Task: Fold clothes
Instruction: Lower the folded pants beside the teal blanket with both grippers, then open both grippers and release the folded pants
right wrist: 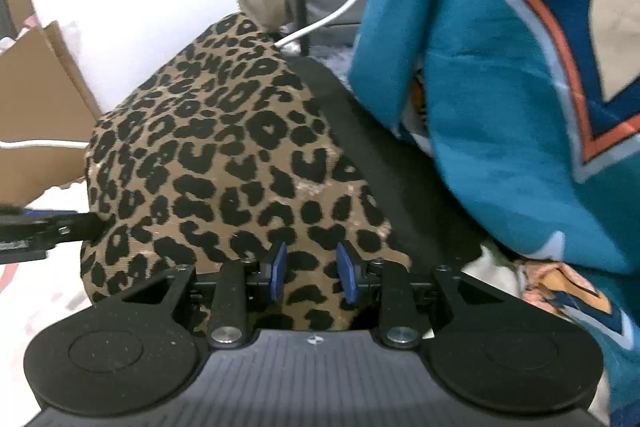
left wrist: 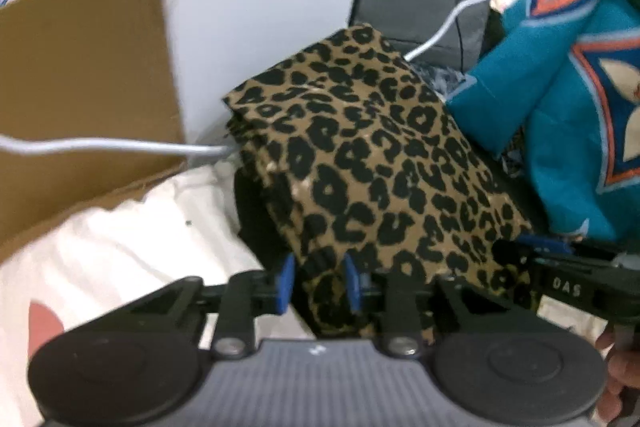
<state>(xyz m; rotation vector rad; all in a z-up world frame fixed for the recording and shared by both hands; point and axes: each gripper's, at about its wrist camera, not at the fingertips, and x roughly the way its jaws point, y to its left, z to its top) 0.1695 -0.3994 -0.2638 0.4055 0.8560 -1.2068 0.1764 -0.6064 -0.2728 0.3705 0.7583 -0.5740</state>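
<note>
Where cardboard box (left wrist: 80,75) stands — contents blurred.

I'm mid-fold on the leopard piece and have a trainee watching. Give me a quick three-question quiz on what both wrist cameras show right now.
1. True or false: the left gripper and the right gripper both hold the leopard-print garment.
2. What lies right of the leopard-print garment in both views? A) a teal printed garment B) a red towel C) a striped sock
3. Name the brown thing at the left in the left wrist view.

Key: 1 true, fabric sits between both pairs of blue pads. 2 A. 3 cardboard box.
</note>
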